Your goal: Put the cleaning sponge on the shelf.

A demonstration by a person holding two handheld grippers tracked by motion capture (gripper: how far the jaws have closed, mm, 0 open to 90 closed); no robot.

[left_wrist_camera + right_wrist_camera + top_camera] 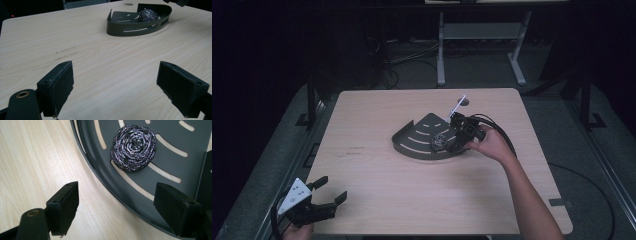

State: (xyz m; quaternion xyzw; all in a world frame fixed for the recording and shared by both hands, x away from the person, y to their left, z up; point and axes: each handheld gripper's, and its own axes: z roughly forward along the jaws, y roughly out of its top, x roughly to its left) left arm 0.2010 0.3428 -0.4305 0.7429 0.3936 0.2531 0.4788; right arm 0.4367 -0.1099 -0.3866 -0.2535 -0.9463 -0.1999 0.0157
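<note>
My right gripper [455,136] hangs over the near-right part of the slotted corner tray [412,145], jaws spread wide with nothing between them. In the right gripper view the steel wool scourer [134,151] lies inside the tray [172,160] on its slotted floor, just ahead of the jaws and apart from both pads; one pad is over the tray's floor, the other outside the curved rim over bare table [30,165]. I judge that straddle suits either job: closing on the rim to shift the tray, or moving forward to pick the scourer. I can't tell which from here.

My left gripper [319,202] is parked at the table's near-left corner, also released and wide, holding nothing. I keep it well apart so it stays out of the working arm's way. From the left gripper view the tray [130,28] sits far across the table with the scourer [148,15] against its back wall.
</note>
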